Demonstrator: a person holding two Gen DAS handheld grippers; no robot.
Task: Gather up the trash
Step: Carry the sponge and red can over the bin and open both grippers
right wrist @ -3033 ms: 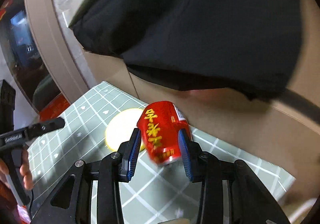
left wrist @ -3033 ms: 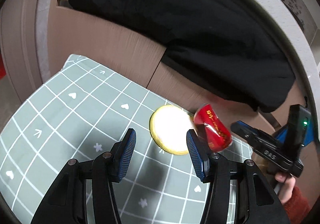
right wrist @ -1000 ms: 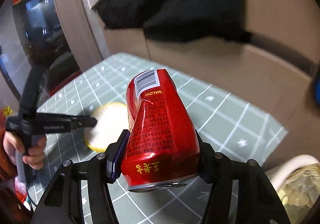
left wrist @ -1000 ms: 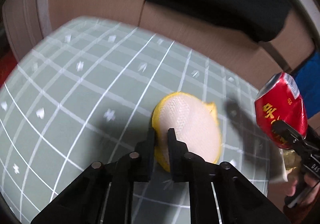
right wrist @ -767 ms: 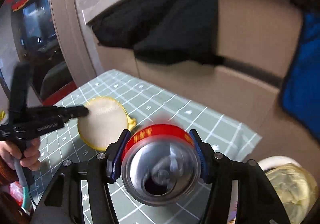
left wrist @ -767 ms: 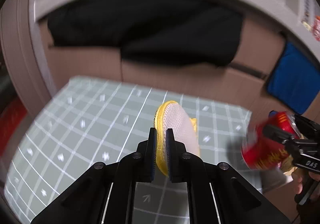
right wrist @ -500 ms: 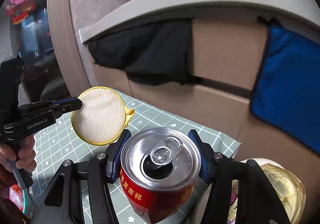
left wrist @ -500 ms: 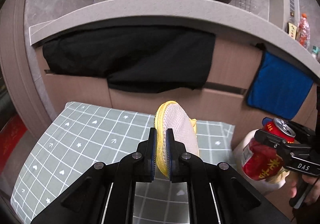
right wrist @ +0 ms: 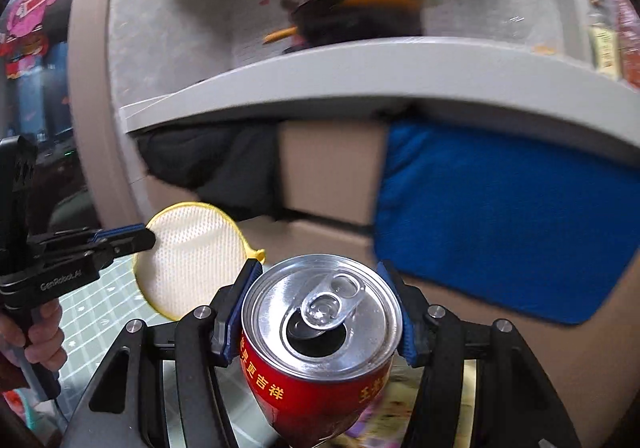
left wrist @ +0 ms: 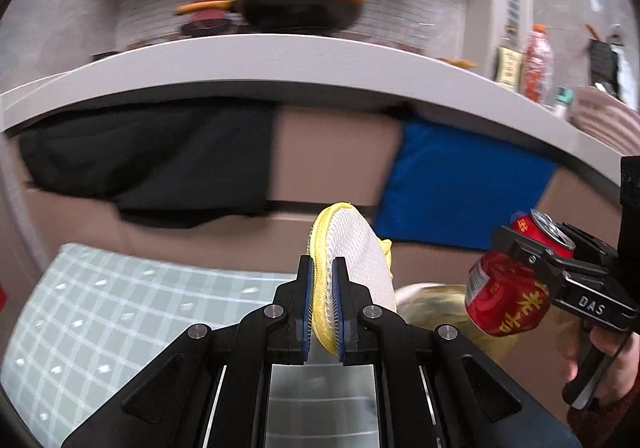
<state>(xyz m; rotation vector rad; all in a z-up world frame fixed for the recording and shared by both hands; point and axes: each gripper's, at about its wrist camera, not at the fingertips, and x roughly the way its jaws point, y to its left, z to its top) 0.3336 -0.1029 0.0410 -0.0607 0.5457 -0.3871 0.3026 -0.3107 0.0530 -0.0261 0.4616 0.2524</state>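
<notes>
My left gripper (left wrist: 322, 268) is shut on the edge of a round yellow-rimmed white mesh pad (left wrist: 352, 248) and holds it in the air, upright. The pad also shows in the right wrist view (right wrist: 192, 248), pinched by the left gripper (right wrist: 142, 238). My right gripper (right wrist: 322, 304) is shut on a dented red drink can (right wrist: 320, 328), open top facing the camera. In the left wrist view the can (left wrist: 504, 296) hangs at the right, above a white bin (left wrist: 436, 304) lined with a yellowish bag.
A grey-green checked mat (left wrist: 120, 308) covers the floor at lower left. Behind stand beige cabinets (left wrist: 332, 156) with a black cloth (left wrist: 152, 156) and a blue cloth (left wrist: 460, 192) hanging under a white counter (left wrist: 280, 64). A pan (left wrist: 300, 8) and bottles (left wrist: 536, 60) sit on the counter.
Both grippers have lifted further and tilted up, so more of the counter shows. The pad and the can have moved to the right, toward the bin. Both grips are unchanged.
</notes>
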